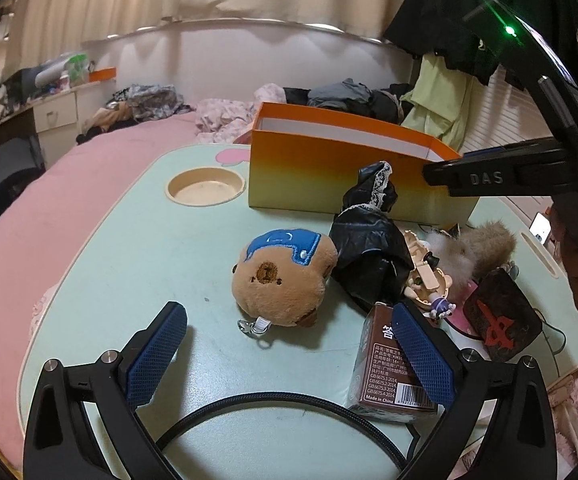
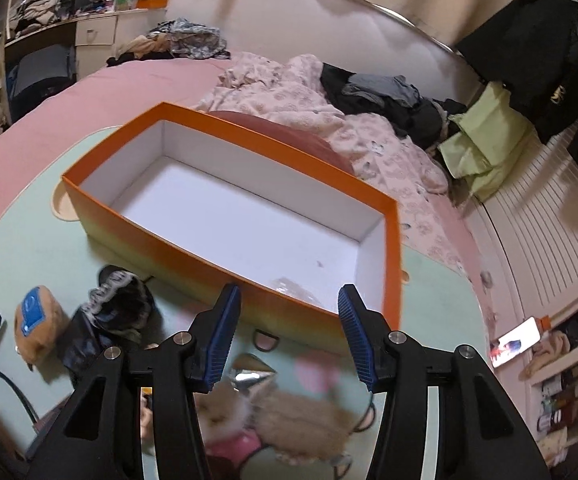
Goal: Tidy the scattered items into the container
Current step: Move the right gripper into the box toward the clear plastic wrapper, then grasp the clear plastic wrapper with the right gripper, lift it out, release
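Mint-green plastic forms the lap table (image 1: 137, 240) that carries everything. In the left wrist view, the left gripper (image 1: 289, 344) hangs with its blue pads spread wide and nothing between them. Just beyond them lies a brown plush head with a blue cap (image 1: 285, 276), near the table's middle. A brown printed carton (image 1: 389, 368) stands beside the right pad, possibly touching it. A black lace-trimmed cloth (image 1: 369, 256), a small doll figure (image 1: 425, 276), a furry toy (image 1: 477, 248) and a dark red-marked tile (image 1: 501, 320) crowd the right side. The orange box (image 1: 353, 168) sits at the far edge.

In the right wrist view, the right gripper (image 2: 287, 332) hovers at the box's near wall, jaws partly apart and holding nothing. The box's white floor looks empty, though a faint clear shape near its near wall is hard to read.

For a clean pick, the left pads should straddle the plush squarely, clear of the carton, and close on its widest part.
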A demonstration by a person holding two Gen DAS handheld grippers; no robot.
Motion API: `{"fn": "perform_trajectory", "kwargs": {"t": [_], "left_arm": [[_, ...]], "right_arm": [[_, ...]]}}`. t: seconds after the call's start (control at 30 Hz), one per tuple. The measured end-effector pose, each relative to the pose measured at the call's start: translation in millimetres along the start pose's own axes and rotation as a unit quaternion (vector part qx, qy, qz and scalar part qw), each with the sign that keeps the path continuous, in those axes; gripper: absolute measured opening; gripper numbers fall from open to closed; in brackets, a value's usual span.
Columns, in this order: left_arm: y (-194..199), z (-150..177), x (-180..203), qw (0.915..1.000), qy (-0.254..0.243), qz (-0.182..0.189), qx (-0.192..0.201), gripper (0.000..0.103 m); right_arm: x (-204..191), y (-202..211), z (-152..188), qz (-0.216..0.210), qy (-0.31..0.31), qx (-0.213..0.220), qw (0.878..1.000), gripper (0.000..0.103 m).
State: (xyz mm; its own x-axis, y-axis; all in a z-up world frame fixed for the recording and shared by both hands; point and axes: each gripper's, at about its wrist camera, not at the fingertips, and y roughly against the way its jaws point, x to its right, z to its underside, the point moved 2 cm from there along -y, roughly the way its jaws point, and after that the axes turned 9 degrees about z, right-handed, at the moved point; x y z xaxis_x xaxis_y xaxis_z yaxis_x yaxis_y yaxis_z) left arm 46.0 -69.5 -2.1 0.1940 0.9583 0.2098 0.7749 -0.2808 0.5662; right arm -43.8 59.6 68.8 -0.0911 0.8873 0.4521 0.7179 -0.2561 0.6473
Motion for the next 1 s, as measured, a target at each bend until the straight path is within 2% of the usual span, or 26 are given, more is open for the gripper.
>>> {"fn": "perform_trajectory", "kwargs": {"t": [0.17, 0.33, 0.4, 0.43, 0.47, 0.53, 0.57, 0.63, 0.67, 0.7, 0.73, 0.83, 0.87, 0.93, 1.0], "left_arm": [[-0.1, 0.4, 0.1, 1.0, 0.002, 0.0, 0.0, 0.102], [-0.5, 1.2, 0.1, 1.0, 0.003, 0.001, 0.0, 0.102], [-0.7, 1.7, 0.3, 1.0, 0.003, 0.001, -0.001, 0.102], [-0.5, 1.5, 0.0, 1.0, 0.003, 0.002, -0.001, 0.102], [-0.5, 1.5, -0.1, 1.0, 0.003, 0.002, -0.001, 0.102], [-0.6, 1.8, -0.1, 1.0, 0.003, 0.002, -0.001, 0.102], [-0.8, 1.9, -0.5, 1.0, 0.003, 0.002, -0.001, 0.102], [-0.7, 2.7, -1.0, 1.0, 0.004, 0.004, 0.0, 0.102], [-0.8, 3.0, -2.2, 1.0, 0.006, 0.006, -0.001, 0.102], [-1.1, 3.6, -2.5, 0.9999, 0.008, 0.008, -0.001, 0.102], [-1.3, 3.8, -3.3, 0.9999, 0.009, 0.01, -0.001, 0.102], [-1.2, 3.1, -5.2, 0.9999, 0.01, 0.012, -0.001, 0.102], [-1.2, 3.3, -5.2, 0.9999, 0.011, 0.012, -0.001, 0.102], [-0.8, 3.5, -5.4, 0.9998, 0.012, 0.013, -0.001, 0.102], [-0.5, 3.2, -5.7, 0.9998, 0.012, 0.014, -0.001, 0.102]], "right_arm": [[5.0, 10.2, -5.4, 0.017, 0.008, 0.016, 1.0, 0.052], [5.8, 24.6, -34.0, 0.039, 0.035, 0.041, 0.998, 0.052], [7.0, 26.7, -48.4, 0.034, 0.043, 0.039, 0.998, 0.052], [7.9, 25.5, -55.0, 0.017, 0.043, 0.03, 0.998, 0.052], [9.4, 21.7, -62.7, -0.017, 0.041, 0.009, 0.999, 0.052], [12.3, 5.2, -74.4, -0.104, 0.033, -0.063, 0.992, 0.052], [13.9, -5.1, -78.0, -0.145, 0.024, -0.102, 0.984, 0.052], [18.7, -30.9, -82.8, -0.227, -0.01, -0.188, 0.956, 0.052], [20.5, -41.8, -83.4, -0.25, -0.024, -0.222, 0.942, 0.052], [22.3, -54.9, -83.6, -0.261, -0.034, -0.26, 0.929, 0.052], [23.2, -62.9, -83.4, -0.256, -0.036, -0.281, 0.924, 0.052], [25.1, -80.7, -85.9, -0.19, 0.001, -0.301, 0.934, 0.052], [25.3, -85.2, -86.2, -0.187, 0.005, -0.308, 0.933, 0.052], [28.5, -95.1, -83.8, -0.194, -0.013, -0.333, 0.922, 0.052], [29.1, -105.3, -80.2, -0.18, -0.033, -0.366, 0.912, 0.052]]}}
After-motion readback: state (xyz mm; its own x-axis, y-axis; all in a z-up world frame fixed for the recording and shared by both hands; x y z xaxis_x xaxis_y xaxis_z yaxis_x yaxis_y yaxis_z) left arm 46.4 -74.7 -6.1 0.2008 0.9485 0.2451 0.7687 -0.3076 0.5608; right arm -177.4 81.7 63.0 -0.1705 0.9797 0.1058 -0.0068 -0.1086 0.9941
